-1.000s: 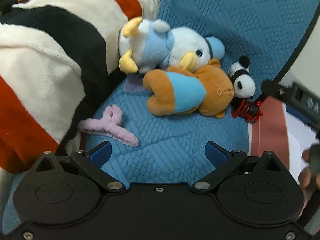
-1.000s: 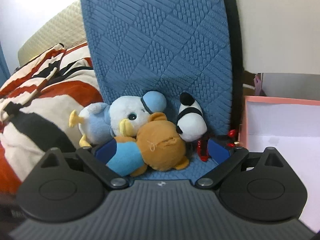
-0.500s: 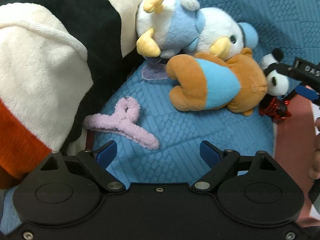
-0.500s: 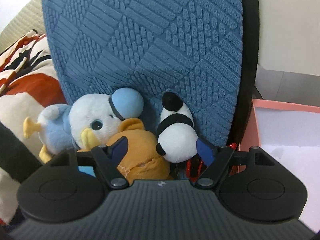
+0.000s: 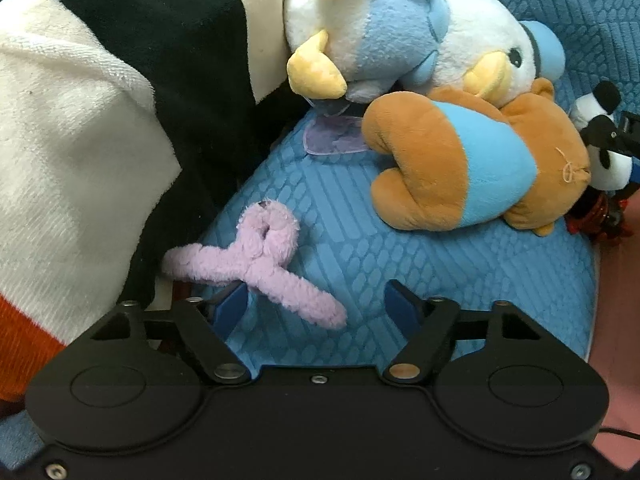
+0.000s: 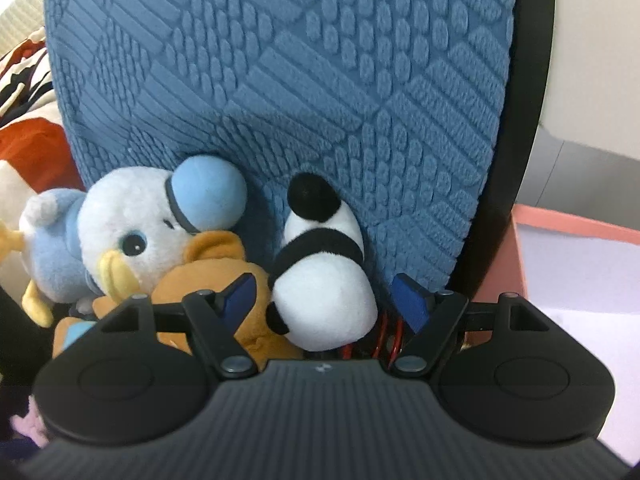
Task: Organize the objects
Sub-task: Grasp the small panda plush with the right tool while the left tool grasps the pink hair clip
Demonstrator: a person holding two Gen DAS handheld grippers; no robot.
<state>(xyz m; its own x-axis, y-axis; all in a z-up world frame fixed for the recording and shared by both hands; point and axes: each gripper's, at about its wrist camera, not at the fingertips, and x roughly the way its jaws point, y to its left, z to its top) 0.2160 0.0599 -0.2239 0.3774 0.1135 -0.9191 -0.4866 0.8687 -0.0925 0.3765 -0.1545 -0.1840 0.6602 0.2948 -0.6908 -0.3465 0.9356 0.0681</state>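
A pink fuzzy hair claw [image 5: 256, 264] lies on the blue textured cushion [image 5: 460, 280]. My left gripper [image 5: 316, 306] points down at it. Its jaws are closing, with one arm of the claw between them, and the right pad stands apart from it. A small panda plush [image 6: 324, 292] leans on the upright blue cushion [image 6: 320, 80]. My right gripper [image 6: 324, 296] stands open around the panda, a narrow gap showing on each side. A white and blue duck plush [image 6: 132, 232] and a brown bear plush [image 5: 460, 168] lie just left of the panda.
A striped red, white and black blanket [image 5: 80, 140] is heaped on the left. A red wire item [image 5: 596, 216] lies under the panda. A pink box [image 6: 576, 272] with a white inside stands on the right. A pale purple tag [image 5: 336, 138] pokes out under the duck.
My left gripper has come down onto the pink claw and its jaws have narrowed. My right gripper has moved in until the panda sits between its fingers, which narrowed early on.
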